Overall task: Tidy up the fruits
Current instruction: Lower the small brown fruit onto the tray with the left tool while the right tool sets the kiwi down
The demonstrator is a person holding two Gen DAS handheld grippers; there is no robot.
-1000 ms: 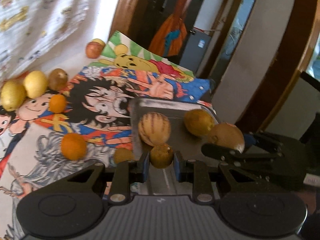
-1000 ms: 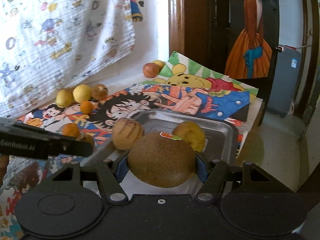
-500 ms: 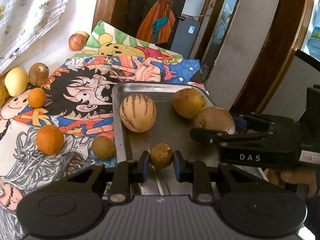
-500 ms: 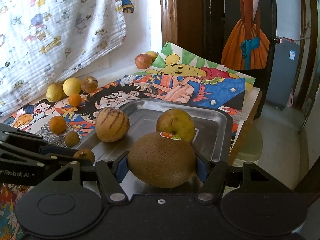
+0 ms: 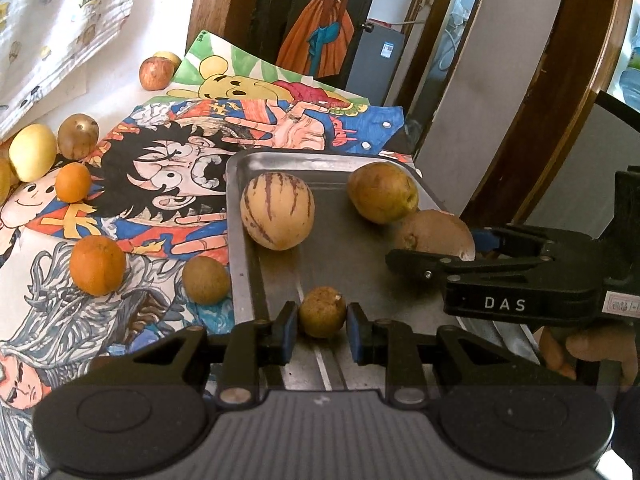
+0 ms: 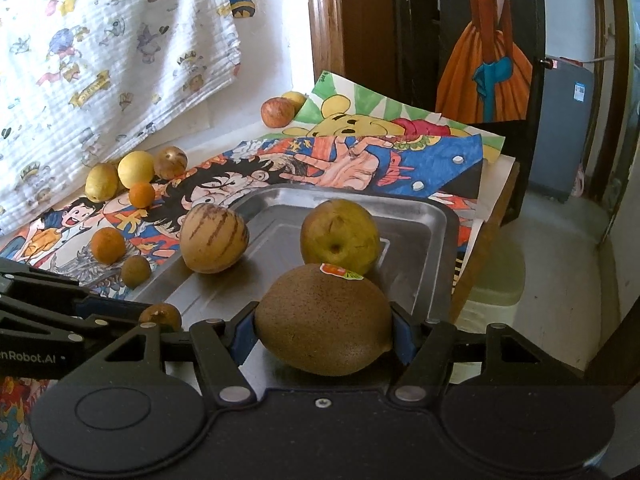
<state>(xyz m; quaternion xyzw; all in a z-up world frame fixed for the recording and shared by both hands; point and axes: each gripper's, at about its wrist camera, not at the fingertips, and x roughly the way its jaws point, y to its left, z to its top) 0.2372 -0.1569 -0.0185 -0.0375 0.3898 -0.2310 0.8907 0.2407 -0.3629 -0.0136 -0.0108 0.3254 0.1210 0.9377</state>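
Low center in the left view, our left tongs point(image 5: 322, 320) pinch a small nut-brown fruit point(image 5: 322, 311) over the tray point(image 5: 240, 216); light and hard, so we grip its middle. Right tongs point(image 6: 323, 332) squeeze the kiwi point(image 6: 323, 330) across its width; soft and heavier, probably bruises easily.

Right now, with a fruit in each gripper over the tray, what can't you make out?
- Whether the small brown fruit touches the metal tray: left wrist view, fruit hides its underside.
- Underside of the big brown fruit: right wrist view, gripper body.
- Tray's near edge: both views, gripper bodies.
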